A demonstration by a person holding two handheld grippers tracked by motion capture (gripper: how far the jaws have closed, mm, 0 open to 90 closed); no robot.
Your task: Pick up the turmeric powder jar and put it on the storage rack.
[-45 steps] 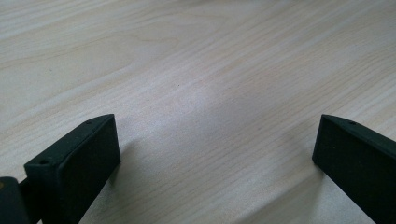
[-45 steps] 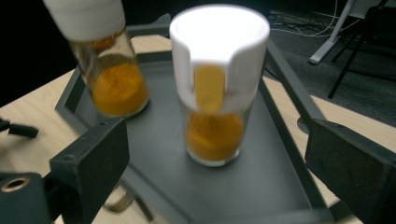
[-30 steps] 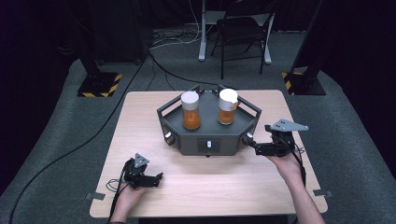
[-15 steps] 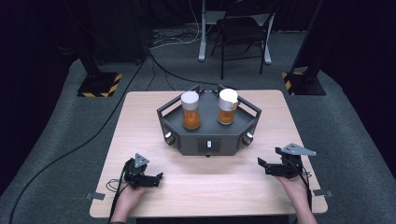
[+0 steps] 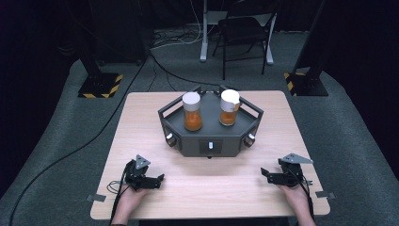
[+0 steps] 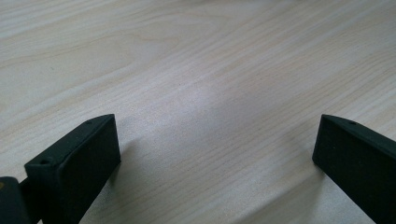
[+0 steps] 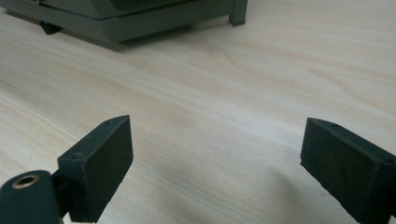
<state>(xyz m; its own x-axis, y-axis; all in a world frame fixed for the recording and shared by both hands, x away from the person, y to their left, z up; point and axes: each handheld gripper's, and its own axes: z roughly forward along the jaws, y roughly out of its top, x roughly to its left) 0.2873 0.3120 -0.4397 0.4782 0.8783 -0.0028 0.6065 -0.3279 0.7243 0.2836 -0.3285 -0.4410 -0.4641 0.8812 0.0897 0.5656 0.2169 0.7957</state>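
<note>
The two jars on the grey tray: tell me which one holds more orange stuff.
The left jar, nearer the left gripper. Its orange fill rises well over halfway to the white cap; the right jar has a shallower, paler amber layer.

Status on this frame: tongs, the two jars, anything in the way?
Left tongs open, empty, low over table. Right tongs open, empty. Two jars upright on grey tray, untouched. Nothing between tongs and tray.

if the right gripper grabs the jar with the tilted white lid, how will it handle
The right jar looks like clear glass, so probably rigid, smooth and breakable. Orange contents fill its lower part, likely adding weight. Its white lid sits askew, so it may come loose.
</note>
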